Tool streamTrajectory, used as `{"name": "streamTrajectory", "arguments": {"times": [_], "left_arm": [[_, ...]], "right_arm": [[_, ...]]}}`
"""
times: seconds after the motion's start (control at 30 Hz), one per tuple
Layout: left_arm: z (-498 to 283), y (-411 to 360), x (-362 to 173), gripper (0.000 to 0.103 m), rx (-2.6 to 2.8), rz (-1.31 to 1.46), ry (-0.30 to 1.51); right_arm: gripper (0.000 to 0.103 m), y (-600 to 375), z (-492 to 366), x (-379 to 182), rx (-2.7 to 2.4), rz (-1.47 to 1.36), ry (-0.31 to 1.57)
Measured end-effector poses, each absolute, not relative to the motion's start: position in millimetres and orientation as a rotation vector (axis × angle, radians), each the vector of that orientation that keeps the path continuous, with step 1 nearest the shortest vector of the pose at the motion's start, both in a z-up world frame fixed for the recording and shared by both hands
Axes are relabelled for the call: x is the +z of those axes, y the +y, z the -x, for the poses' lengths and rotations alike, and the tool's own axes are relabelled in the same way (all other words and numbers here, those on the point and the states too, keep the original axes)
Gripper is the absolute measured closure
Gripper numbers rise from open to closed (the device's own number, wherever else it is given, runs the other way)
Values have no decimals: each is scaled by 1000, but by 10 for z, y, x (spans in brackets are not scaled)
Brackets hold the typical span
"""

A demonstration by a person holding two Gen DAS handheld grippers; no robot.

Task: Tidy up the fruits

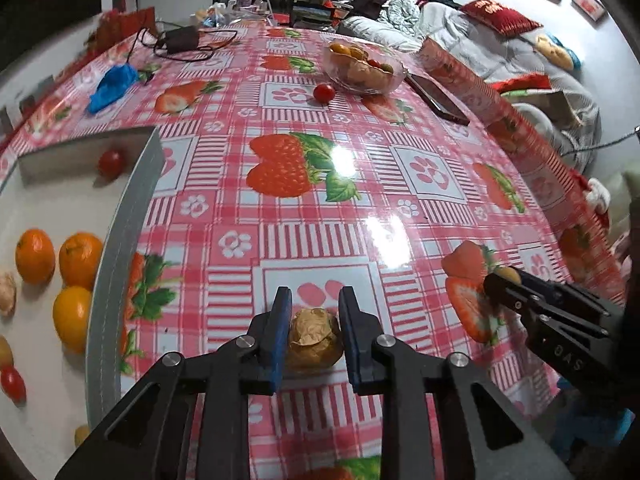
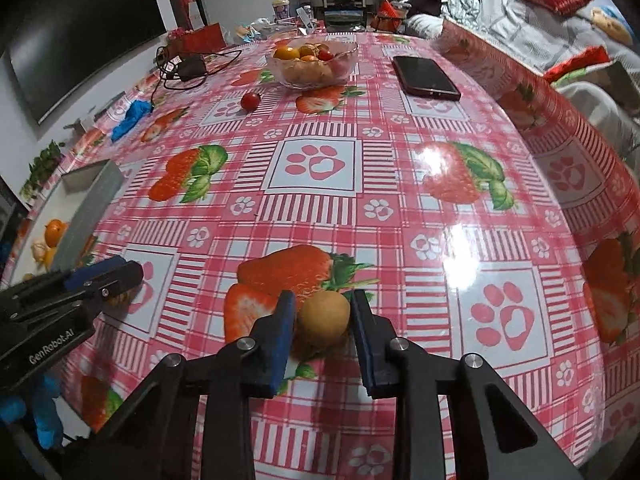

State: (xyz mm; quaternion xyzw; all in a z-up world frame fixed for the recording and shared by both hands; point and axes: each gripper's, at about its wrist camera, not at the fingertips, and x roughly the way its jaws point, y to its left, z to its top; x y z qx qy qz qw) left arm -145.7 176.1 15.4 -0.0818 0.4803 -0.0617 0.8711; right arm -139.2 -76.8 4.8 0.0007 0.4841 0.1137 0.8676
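While both press shut, left claw (image 1: 314, 320) on walnut (image 1: 314, 340), right claw (image 2: 322, 314) on longan (image 2: 323, 317) (tan).

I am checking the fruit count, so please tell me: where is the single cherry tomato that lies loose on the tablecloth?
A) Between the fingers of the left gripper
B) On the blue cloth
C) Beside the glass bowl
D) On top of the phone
C: the cherry tomato lies on the tablecloth just beside the glass bowl, apart from the phone and the blue cloth.

Strawberry-print table (image 2: 320, 208), glass fruit bowl (image 2: 311, 65), phone (image 2: 426, 77), loose tomato (image 2: 250, 101), grey tray (image 1: 120, 264)
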Motion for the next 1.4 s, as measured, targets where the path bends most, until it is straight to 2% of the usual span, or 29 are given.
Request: {"name": "streamTrajectory", "arguments": {"times": [0.9,1.13,1.4], "left_arm": [[1910,2118,773,76,-156,198,888],[2000,2550,991,76,-88,183,855],[2079,3102,944,76,35,191,865]], "right_arm": [[74,-640,1421,180,299,-64,1051],[74,-227,1337,527,411,-65,1022],[74,514,1302,661,571,-43,1042]]}}
